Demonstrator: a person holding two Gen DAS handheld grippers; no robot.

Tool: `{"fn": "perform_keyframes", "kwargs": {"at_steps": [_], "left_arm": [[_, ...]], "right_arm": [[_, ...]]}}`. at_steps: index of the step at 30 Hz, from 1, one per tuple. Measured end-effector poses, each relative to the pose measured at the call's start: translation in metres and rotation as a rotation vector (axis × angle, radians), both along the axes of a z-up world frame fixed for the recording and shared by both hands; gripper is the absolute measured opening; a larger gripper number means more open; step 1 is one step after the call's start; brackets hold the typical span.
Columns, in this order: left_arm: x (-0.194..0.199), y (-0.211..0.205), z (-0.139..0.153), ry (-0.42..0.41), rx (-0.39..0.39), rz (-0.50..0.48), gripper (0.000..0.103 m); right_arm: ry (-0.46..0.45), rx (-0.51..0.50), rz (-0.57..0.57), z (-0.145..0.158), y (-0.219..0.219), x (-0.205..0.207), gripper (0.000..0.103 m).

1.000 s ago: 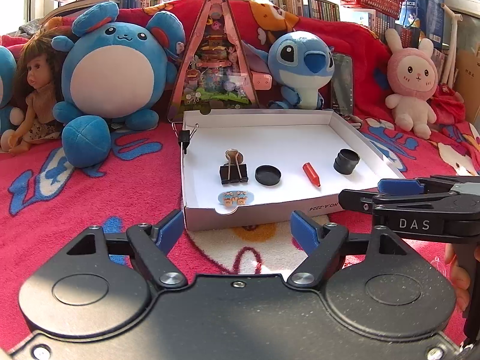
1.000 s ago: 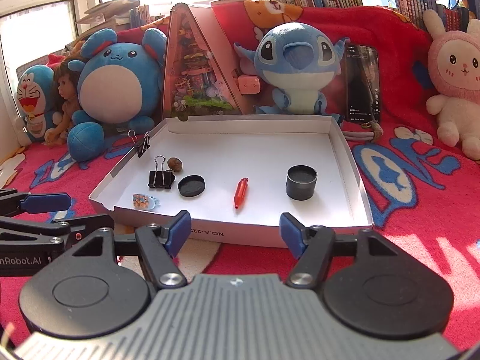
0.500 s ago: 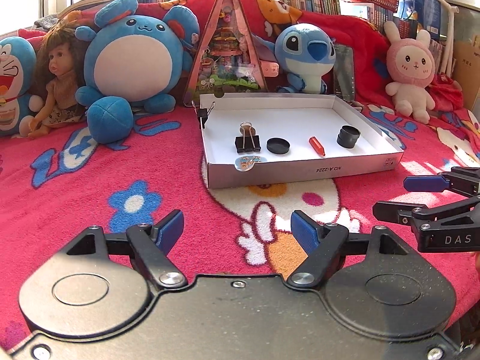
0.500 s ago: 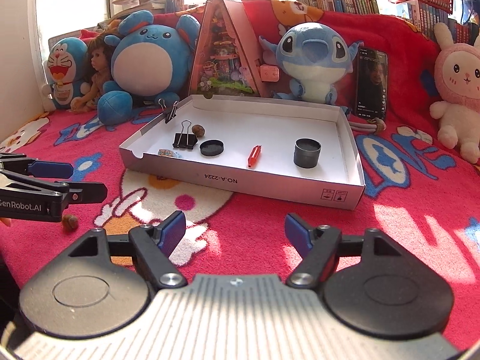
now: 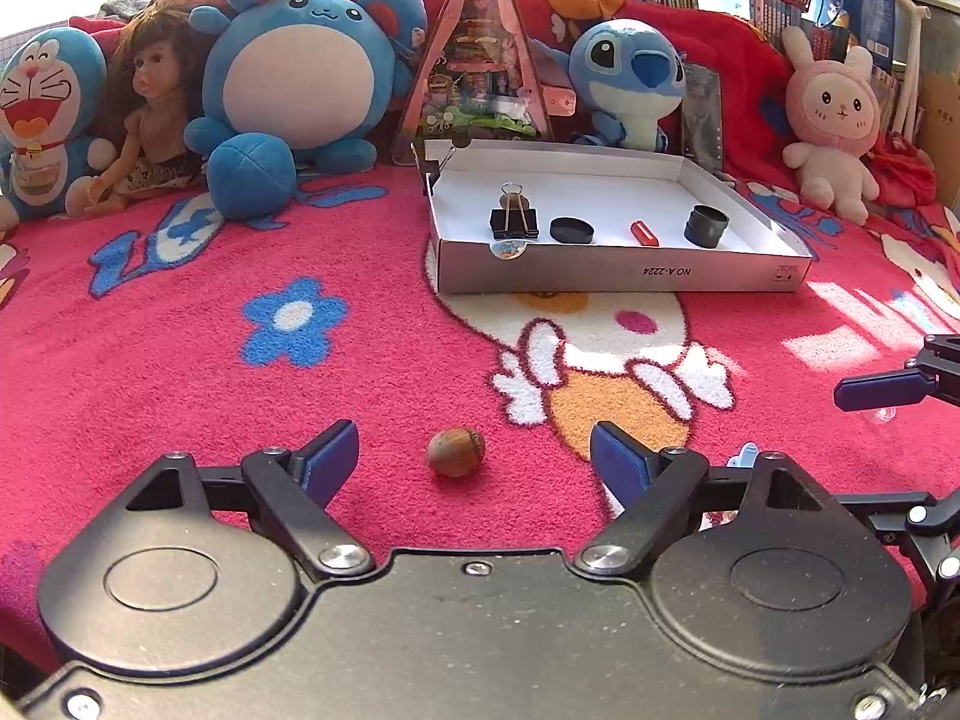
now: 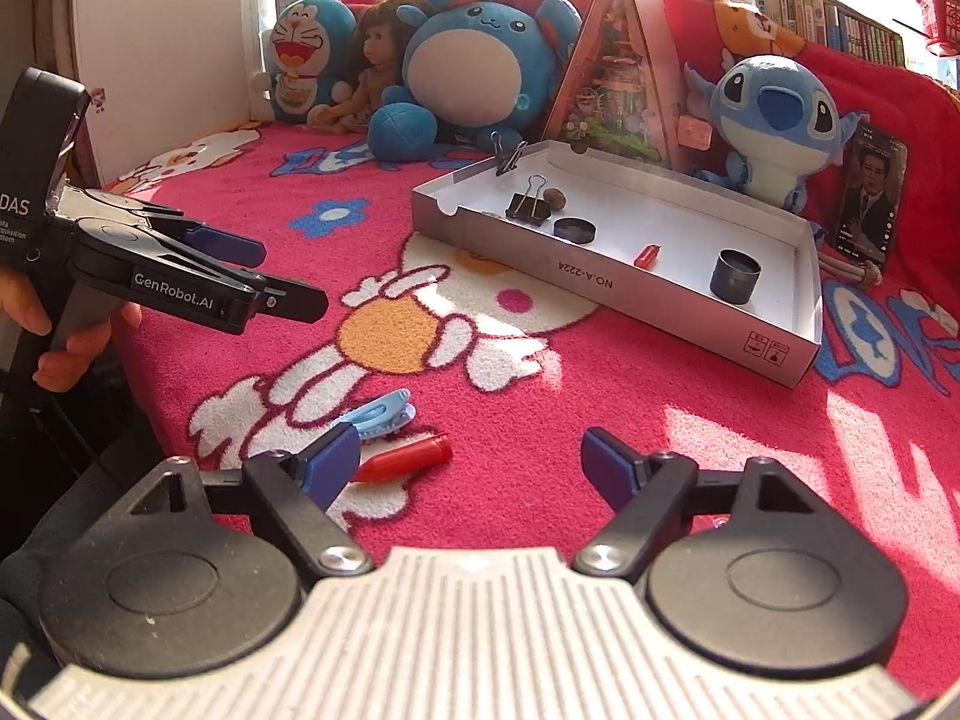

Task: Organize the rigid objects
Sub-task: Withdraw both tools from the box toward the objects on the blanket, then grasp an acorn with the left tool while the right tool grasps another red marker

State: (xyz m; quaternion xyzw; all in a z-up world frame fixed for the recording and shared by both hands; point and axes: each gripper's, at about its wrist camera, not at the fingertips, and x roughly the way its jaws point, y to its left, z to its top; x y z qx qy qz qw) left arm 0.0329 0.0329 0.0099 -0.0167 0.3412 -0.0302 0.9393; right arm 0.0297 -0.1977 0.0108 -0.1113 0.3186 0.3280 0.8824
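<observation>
A brown acorn (image 5: 456,451) lies on the red blanket between the fingers of my left gripper (image 5: 474,459), whose jaws are opening and do not touch it. My right gripper (image 6: 471,465) is also opening, with nothing between its jaws. Just left of its left finger lie a red marker (image 6: 403,457) and a light blue hair clip (image 6: 381,414). The white shallow box (image 5: 618,273) farther back holds a black binder clip (image 5: 513,222), a black lid (image 5: 571,230), a small red piece (image 5: 643,234) and a black cup (image 5: 706,226).
Plush toys, a doll (image 5: 153,120) and a triangular toy house (image 5: 480,72) line the back behind the box. A phone (image 6: 867,198) leans at the box's right. The right gripper's finger (image 5: 882,390) shows at the right edge in the left wrist view. Bare blanket surrounds both grippers.
Both grippers have pulled back from the box toward the near blanket. The acorn, marker and hair clip have come into view. The right view has rolled and swung left. Both jaws stand wider.
</observation>
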Motion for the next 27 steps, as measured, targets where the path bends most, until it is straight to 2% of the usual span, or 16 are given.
{"fn": "perform_keyframes", "kwargs": {"at_steps": [5, 8, 11, 14, 16, 17, 18, 19, 22, 24, 27], "left_arm": [[0.003, 0.004, -0.004, 0.015, -0.075, 0.021, 0.081], [0.004, 0.002, -0.006, 0.015, -0.069, 0.019, 0.071], [0.004, 0.002, -0.009, 0.015, -0.062, 0.02, 0.056], [0.003, 0.0, -0.01, 0.003, -0.033, 0.026, 0.041], [0.002, -0.001, -0.01, 0.0, -0.015, 0.029, 0.025], [0.002, -0.002, -0.01, -0.001, -0.011, 0.033, 0.022], [0.002, -0.002, -0.01, -0.002, -0.01, 0.035, 0.02], [0.002, -0.001, -0.009, -0.001, -0.014, 0.036, 0.02], [0.001, 0.0, -0.008, -0.002, -0.02, 0.032, 0.02], [0.0, -0.001, -0.007, -0.004, -0.019, 0.028, 0.02], [0.0, -0.003, -0.006, -0.005, -0.016, 0.022, 0.02]], "right_arm": [[0.021, 0.005, 0.065, -0.01, 0.009, -0.006, 0.089], [0.019, -0.004, 0.064, -0.014, 0.012, -0.007, 0.089], [0.016, -0.004, 0.068, -0.015, 0.012, -0.007, 0.089], [0.014, -0.001, 0.08, -0.015, 0.011, -0.007, 0.082], [0.013, -0.001, 0.087, -0.014, 0.011, -0.007, 0.076], [0.014, 0.001, 0.09, -0.014, 0.01, -0.007, 0.074], [0.019, 0.005, 0.095, -0.014, 0.011, -0.007, 0.067], [0.024, 0.007, 0.098, -0.014, 0.011, -0.007, 0.056], [0.022, 0.019, 0.094, -0.015, 0.012, -0.007, 0.034], [0.012, 0.018, 0.082, -0.015, 0.014, -0.008, 0.028], [-0.002, 0.021, 0.06, -0.015, 0.015, -0.008, 0.025]]}}
